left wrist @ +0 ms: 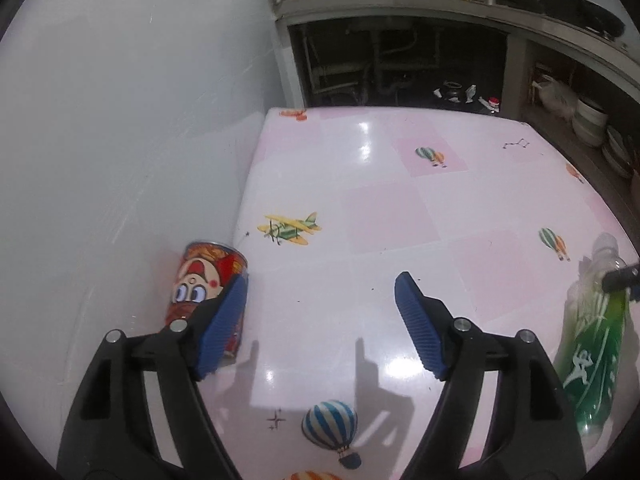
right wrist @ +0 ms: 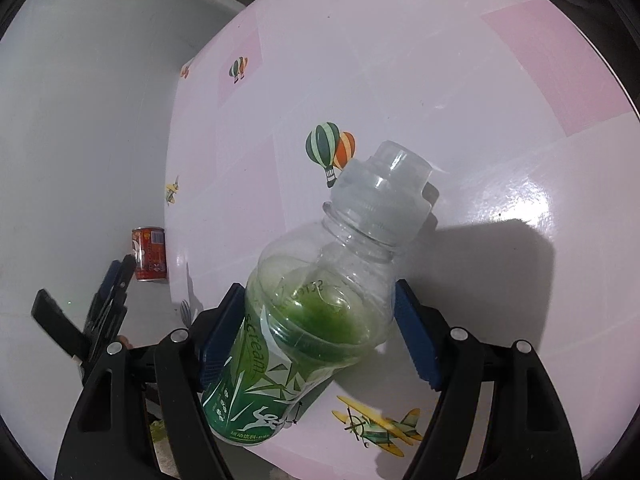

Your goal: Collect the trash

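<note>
Bottle point(right wrist: 304, 320), one only: clear plastic, green label, green dregs inside. Tilted, cap toward 1 o'clock in the right wrist view, base toward 7 o'clock. Pinched across its body by the right gripper point(right wrist: 318, 286). Blue pads point(right wrist: 216, 340) spread wide on either side, the 9 o'clock pad flat on the label, the 3 o'clock pad at the clear shoulder. Angled steeply down at the table point(right wrist: 480, 80).

Can point(left wrist: 208, 292), one only: red, cartoon face printed upside down, upright by the table's left edge against the grey surface. At 9 o'clock of the left gripper point(left wrist: 320, 280), partly hidden behind its left pad, outside the jaws.

Left gripper spread wide, pinching nothing, only bare pink tablecloth between its fingers. Pointed down and forward across the table. Bottle at 3 o'clock in that view, well apart from the can.

Two grippers in all.
</note>
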Tool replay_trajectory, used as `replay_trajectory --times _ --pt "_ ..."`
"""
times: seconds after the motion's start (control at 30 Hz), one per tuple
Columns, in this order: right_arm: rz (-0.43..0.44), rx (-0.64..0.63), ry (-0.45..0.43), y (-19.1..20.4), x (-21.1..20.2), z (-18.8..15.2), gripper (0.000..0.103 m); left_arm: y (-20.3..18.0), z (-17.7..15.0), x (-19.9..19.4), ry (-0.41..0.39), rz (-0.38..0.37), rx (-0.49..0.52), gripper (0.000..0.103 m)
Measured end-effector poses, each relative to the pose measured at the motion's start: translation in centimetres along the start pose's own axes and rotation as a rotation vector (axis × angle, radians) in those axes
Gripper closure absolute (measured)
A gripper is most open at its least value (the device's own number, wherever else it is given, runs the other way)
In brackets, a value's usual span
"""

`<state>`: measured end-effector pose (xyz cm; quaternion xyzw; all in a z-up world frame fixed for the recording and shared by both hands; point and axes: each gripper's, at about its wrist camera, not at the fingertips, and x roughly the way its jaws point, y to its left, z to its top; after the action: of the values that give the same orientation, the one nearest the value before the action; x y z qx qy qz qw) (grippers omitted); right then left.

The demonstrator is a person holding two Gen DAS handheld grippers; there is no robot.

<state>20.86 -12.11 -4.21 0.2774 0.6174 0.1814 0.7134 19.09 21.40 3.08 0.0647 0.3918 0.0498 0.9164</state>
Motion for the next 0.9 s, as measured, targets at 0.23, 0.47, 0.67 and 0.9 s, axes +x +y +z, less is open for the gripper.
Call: replay_trajectory --times 0.23,0.47,0.67,0.9 --pt "-0.014 -0.032 -0.024 0.5 0.1 -0.1 0.03 0.7 -1.1 -3.3 -0.08 0.117 0.062 0.02" --pt "0.008 -0.025 -0.029 0.5 0.6 -0.4 0.03 2.6 -1.0 2.5 0.05 0.262 0.059 0.02" --pt "0.03 -0.024 -0.022 -0.1 0.3 -0.5 0.03 4.1 -0.3 6.2 0.158 0.29 -0.012 0.02" --pt "0.068 -0.018 -0.006 -0.8 0.4 -0.3 0.03 3.4 -0.6 5.1 0.145 0.092 -0.054 0.02"
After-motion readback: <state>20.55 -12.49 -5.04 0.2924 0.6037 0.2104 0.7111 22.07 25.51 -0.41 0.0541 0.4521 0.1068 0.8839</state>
